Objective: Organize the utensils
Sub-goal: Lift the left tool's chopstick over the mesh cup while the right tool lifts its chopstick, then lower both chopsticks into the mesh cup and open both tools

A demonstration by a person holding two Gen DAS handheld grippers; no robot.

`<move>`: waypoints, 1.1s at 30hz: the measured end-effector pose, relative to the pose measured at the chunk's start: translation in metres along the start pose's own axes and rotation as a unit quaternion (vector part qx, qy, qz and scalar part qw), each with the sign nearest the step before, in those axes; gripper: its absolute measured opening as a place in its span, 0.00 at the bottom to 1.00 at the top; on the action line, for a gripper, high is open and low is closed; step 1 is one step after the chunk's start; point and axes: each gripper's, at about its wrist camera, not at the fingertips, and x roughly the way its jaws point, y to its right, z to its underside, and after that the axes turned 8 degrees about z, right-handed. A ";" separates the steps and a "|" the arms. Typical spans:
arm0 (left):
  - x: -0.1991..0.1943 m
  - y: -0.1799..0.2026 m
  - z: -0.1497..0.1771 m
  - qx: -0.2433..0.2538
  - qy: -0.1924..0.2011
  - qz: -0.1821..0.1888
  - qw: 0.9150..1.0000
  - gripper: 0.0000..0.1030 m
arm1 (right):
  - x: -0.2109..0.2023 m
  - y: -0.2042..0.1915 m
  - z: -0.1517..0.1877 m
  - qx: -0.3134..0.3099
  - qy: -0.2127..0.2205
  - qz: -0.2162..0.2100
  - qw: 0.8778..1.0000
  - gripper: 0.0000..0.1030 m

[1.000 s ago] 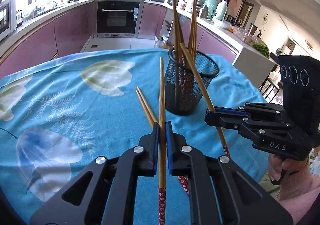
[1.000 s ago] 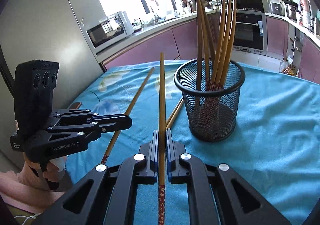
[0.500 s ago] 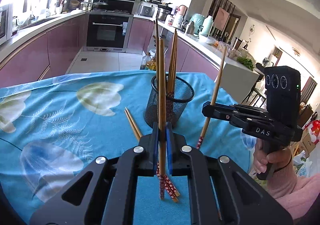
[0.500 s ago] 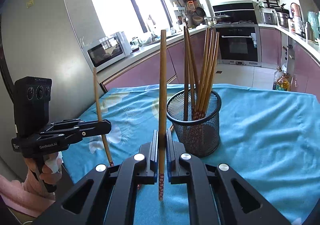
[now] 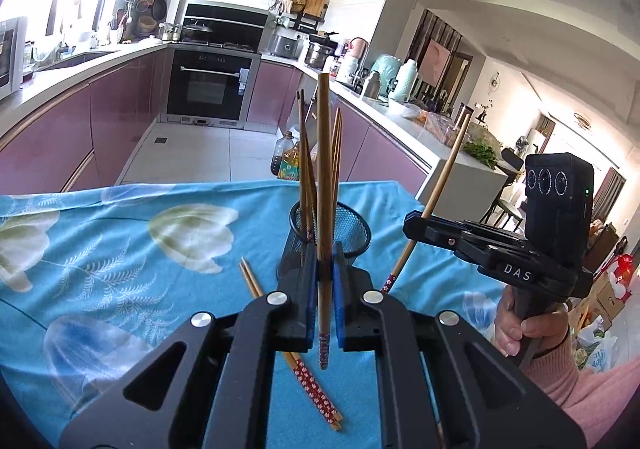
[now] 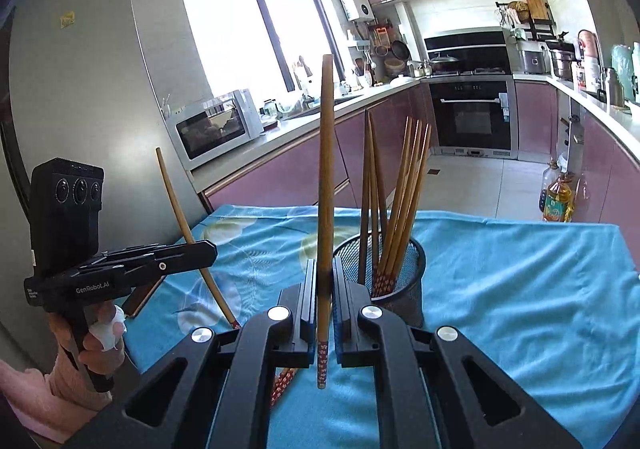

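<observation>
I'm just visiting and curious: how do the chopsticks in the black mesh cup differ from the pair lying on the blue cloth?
The chopsticks in the mesh cup stand nearly upright, patterned ends down; the loose pair lies flat on the tablecloth. The cup's bunch is several sticks fanned apart; the loose pair is two sticks side by side. The mesh cup contains its bunch; the pair lies uncontained. Both are brown wood with red flowered ends.

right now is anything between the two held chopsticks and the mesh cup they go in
Nothing visible blocks the way. The left gripper and right gripper each clamp one chopstick upright in open air above the tablecloth. The mesh cup is open-topped, but chopsticks already standing in it crowd the opening.
</observation>
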 end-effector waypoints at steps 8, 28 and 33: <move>0.007 0.009 -0.022 0.009 0.017 0.006 1.000 0.07 | -0.008 -0.002 -0.017 -0.012 0.022 0.004 1.000 0.06; 0.017 0.025 -0.069 0.038 0.063 0.002 0.997 0.07 | -0.011 0.001 -0.050 -0.020 0.061 0.016 0.998 0.06; 0.019 0.032 -0.075 0.046 0.073 0.001 0.996 0.07 | -0.005 0.002 -0.057 -0.020 0.065 0.020 0.997 0.06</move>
